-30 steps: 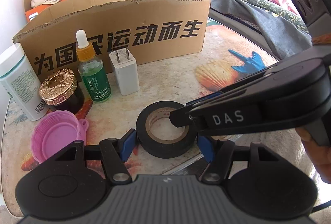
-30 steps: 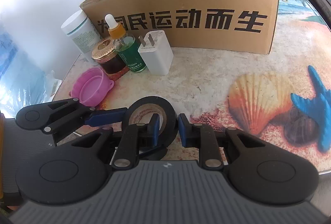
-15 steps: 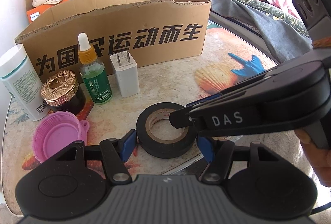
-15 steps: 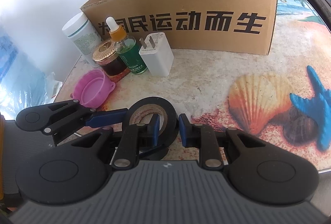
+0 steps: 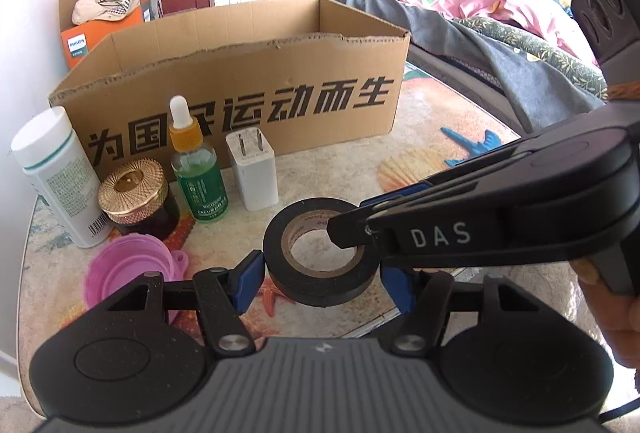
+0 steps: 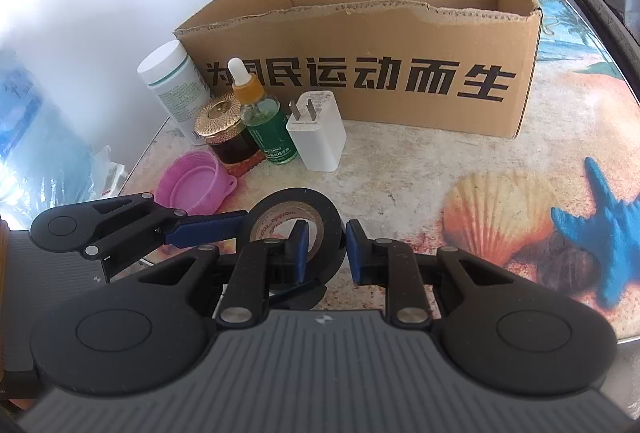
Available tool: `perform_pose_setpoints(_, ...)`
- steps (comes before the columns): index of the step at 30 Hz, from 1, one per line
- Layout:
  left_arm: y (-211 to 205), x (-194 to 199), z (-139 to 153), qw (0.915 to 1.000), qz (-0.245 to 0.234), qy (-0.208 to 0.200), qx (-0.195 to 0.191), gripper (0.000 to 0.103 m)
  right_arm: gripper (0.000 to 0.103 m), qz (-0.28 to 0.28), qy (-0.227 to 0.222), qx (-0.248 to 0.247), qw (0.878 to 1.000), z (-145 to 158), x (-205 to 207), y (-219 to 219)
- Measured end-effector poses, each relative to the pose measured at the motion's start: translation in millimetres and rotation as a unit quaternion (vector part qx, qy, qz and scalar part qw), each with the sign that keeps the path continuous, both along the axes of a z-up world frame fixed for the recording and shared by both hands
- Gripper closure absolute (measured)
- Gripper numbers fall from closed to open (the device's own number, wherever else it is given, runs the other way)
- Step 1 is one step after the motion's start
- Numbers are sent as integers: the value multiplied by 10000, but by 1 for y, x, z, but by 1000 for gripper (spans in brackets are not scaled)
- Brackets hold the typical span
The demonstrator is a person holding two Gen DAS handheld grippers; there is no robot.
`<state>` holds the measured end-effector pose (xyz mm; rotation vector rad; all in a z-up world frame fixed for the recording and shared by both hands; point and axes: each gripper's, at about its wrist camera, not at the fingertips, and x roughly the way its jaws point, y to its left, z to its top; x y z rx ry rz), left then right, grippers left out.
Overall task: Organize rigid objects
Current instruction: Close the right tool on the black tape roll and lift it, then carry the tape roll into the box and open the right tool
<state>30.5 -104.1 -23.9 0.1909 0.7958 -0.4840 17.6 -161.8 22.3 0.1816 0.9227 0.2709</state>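
Right claw (image 6: 326,249) clenched on tape roll (image 6: 298,223) wall | left claw (image 5: 320,283) released around roll, on bench (image 6: 400,161) | risk: thin one-wall grip may let roll swing or slip.

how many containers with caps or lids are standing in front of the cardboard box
3: a tall white plastic bottle farthest left, a dark glass jar with a gold lid beside it, then a green dropper bottle with an orange collar. Others could be inside the box.
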Motion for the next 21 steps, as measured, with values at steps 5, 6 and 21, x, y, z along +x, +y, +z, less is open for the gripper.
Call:
perform_pose_setpoints(5,2,-4,13,9998,46,-175,-46,38,83,26,-190,-35,9998,13,-4,3)
perform_pose_setpoints(6,3,-6,16,9997,58,-220,-58,38,83,35,-234,-40,9997,15,-5,3)
perform_pose_setpoints(21,29,-10,89,9927,251,-1154,-224,38,83,229,-1265,-123,9916,93,-8,25)
